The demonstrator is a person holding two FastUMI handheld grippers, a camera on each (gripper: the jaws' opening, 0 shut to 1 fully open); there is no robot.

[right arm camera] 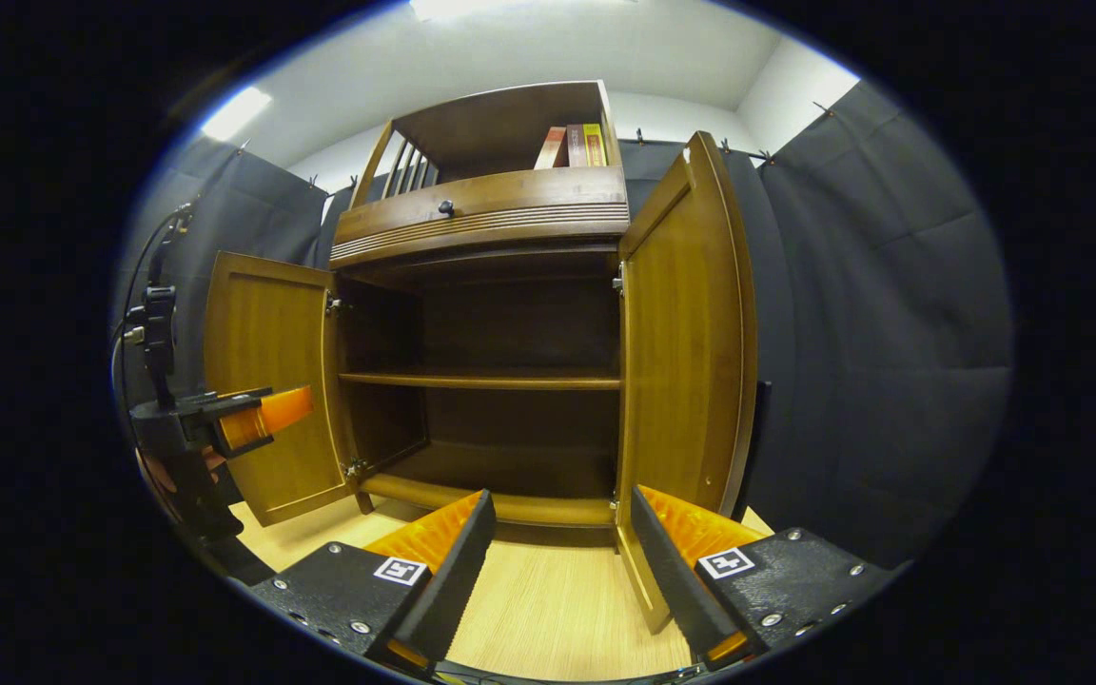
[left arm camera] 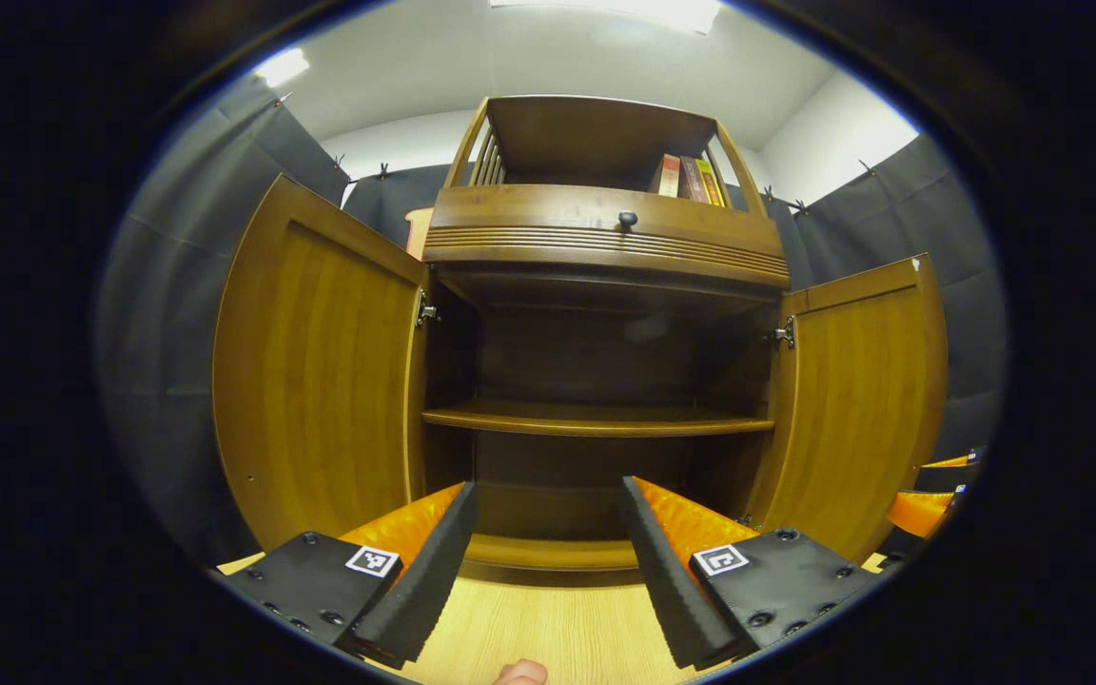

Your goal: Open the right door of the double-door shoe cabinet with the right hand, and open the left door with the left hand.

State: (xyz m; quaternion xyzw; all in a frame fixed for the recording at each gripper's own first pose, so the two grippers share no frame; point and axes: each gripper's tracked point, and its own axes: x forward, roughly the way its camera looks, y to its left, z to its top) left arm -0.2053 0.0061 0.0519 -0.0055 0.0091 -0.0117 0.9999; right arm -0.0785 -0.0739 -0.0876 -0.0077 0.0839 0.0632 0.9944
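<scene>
We are holding the left gripper and right gripper wide and empty; the left door and right door are standing open, so either gripper swinging near could be knocking one shut.

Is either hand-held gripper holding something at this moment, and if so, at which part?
Nothing is held. The left hand-held gripper and the right hand-held gripper are both open, with only the light wooden floor between their fingers, before the open brown wooden shoe cabinet.

Shoe cabinet, both doors wide open.
</scene>
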